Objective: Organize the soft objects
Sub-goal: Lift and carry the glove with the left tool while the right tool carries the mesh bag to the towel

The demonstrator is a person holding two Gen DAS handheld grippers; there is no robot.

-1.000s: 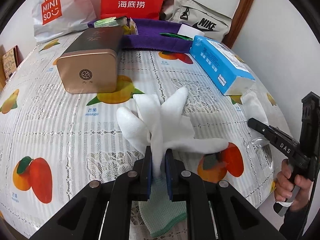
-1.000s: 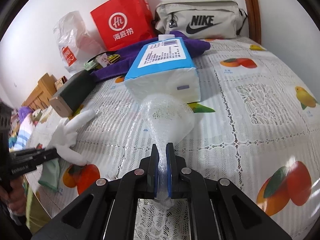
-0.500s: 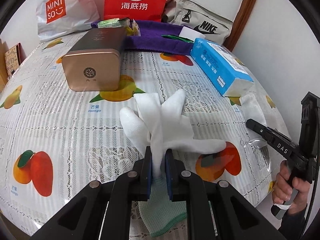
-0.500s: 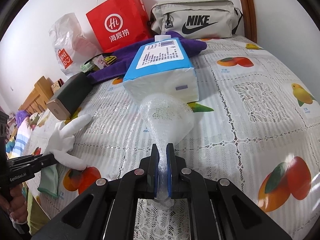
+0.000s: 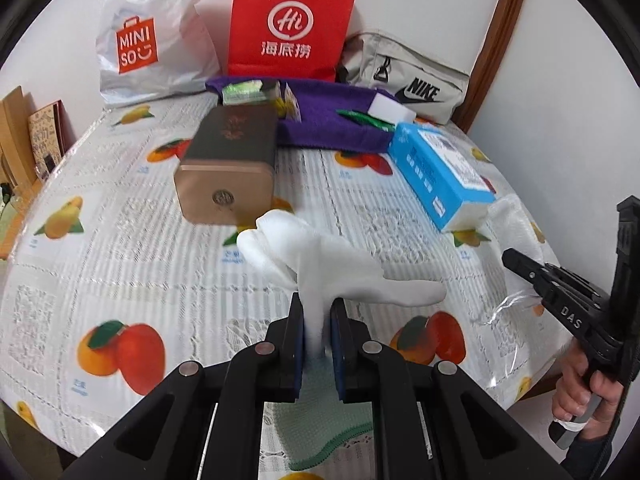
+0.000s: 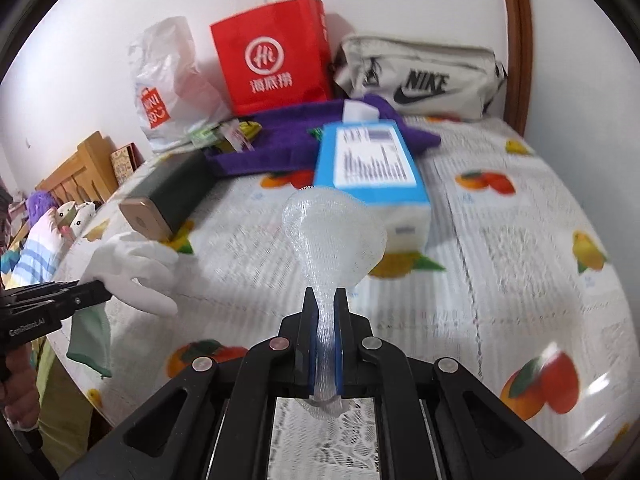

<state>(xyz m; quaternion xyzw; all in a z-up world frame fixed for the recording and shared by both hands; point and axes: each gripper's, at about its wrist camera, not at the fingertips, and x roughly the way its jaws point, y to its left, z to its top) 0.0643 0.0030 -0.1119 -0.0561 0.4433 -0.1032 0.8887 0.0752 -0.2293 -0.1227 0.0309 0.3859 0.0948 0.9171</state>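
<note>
Red paper bag, Miniso bag, Nike pouch against wall; gold tin on tablecloth

Bare tablecloth lies open in front; gold tin and blue tissue pack block beyond

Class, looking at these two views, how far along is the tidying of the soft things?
Done: nothing looks put away yet. In hand: the left gripper is shut on a white glove and the right gripper on a clear mesh sleeve, both above the table. Left: both need placing somewhere; where is unclear.
</note>
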